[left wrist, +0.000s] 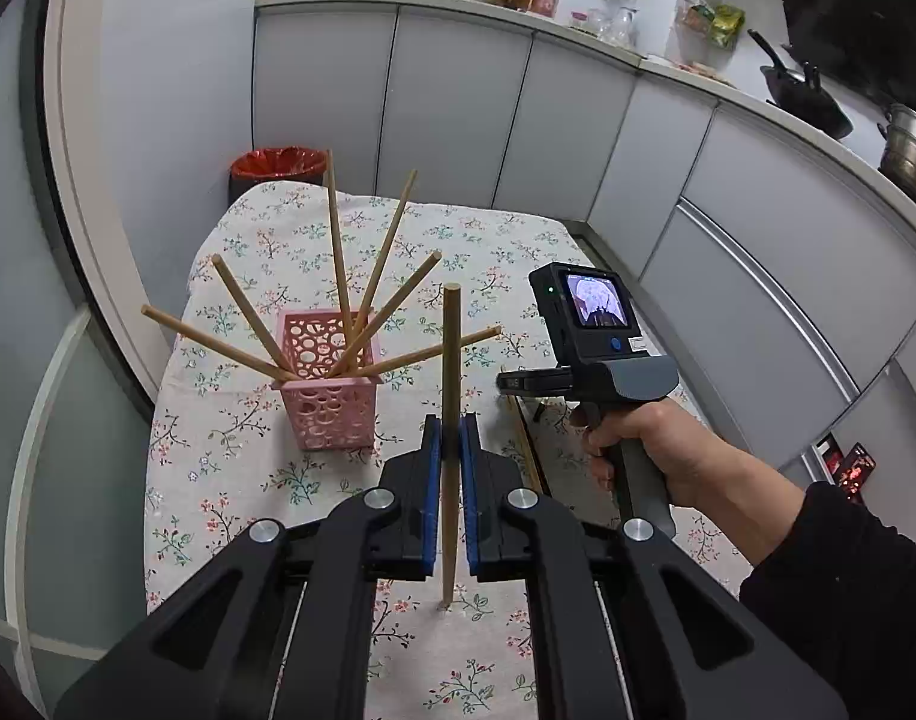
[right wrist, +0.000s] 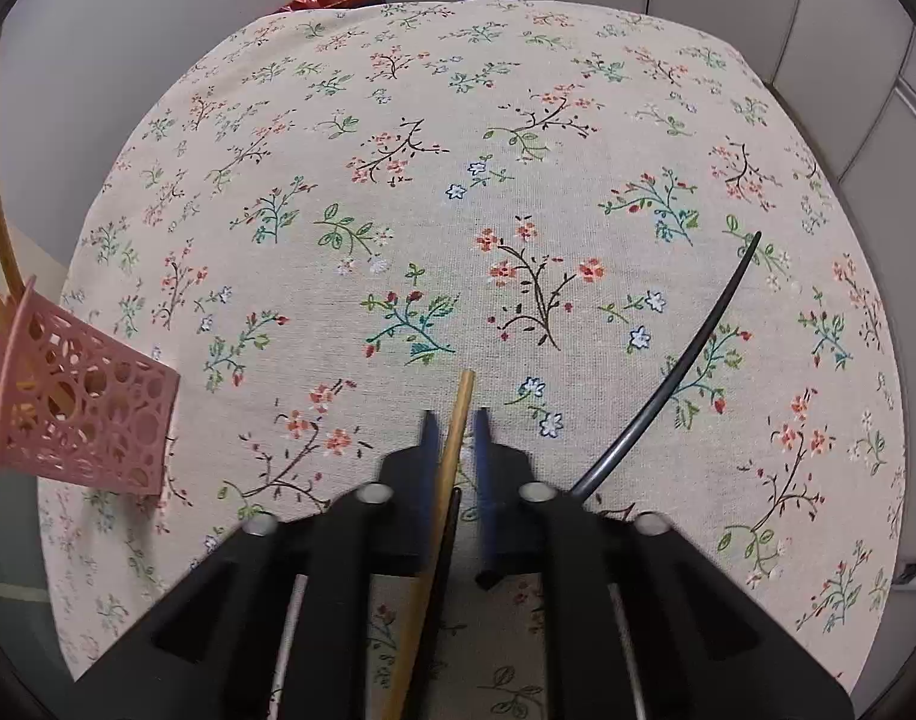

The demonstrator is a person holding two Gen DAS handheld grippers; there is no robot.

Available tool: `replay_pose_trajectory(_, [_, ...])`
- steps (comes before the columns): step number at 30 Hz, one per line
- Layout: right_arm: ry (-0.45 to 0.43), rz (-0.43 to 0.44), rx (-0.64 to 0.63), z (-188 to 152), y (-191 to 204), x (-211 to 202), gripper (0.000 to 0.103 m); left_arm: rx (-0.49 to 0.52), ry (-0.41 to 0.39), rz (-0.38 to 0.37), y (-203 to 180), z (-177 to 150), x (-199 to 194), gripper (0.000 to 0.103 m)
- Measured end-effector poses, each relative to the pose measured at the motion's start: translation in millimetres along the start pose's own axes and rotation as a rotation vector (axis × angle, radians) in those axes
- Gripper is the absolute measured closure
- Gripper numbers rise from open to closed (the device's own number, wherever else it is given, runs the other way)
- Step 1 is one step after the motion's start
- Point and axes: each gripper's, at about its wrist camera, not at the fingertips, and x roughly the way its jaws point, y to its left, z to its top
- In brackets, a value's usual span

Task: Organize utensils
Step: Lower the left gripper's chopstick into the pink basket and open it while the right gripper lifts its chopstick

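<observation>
Holding one chopstick (left wrist: pixel 450 396) upright, the left gripper (left wrist: pixel 452 438) has its fingers clamped on the shaft, the lower tip near the worktop (left wrist: pixel 266 480). It should rise above the pink holder (left wrist: pixel 329 384) just left, then drop in clear of the fanned sticks. The right gripper (right wrist: pixel 455 426) has its fingers apart around another chopstick (right wrist: pixel 452 450) lying flat
</observation>
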Motion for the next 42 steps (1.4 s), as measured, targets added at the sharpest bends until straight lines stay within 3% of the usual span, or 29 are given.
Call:
replay_pose_trajectory(4, [0.013,0.051,0.029,-3,-8,-7,0.099,-0.01,0.001,0.014,2,-2,2,0.097])
replay_pose_trajectory(8, [-0.029,0.084,0.012,-11,-7,-36,0.099,-0.036,-0.015,0.018,7,-2,-4,0.097])
replay_pose_trajectory(18, [-0.267,0.185,-0.052,-38,-5,-154,0.099,-0.059,-0.144,0.041,14,9,-41,0.097])
replay_pose_trajectory(26, [-0.432,0.235,-0.08,-55,-3,-221,0.099,-0.106,-0.297,0.076,17,22,-77,0.097])
replay_pose_trajectory(35, [-0.506,0.261,-0.066,-48,-2,-243,0.099,-0.147,-0.464,0.204,25,42,-90,0.097])
replay_pose_trajectory(39, [-0.519,0.273,-0.049,-43,-1,-243,0.099,-0.162,-0.548,0.271,29,54,-82,0.097])
replay_pose_trajectory(42, [-0.529,0.279,-0.046,-41,0,-244,0.099,-0.18,-0.575,0.277,36,61,-65,0.096])
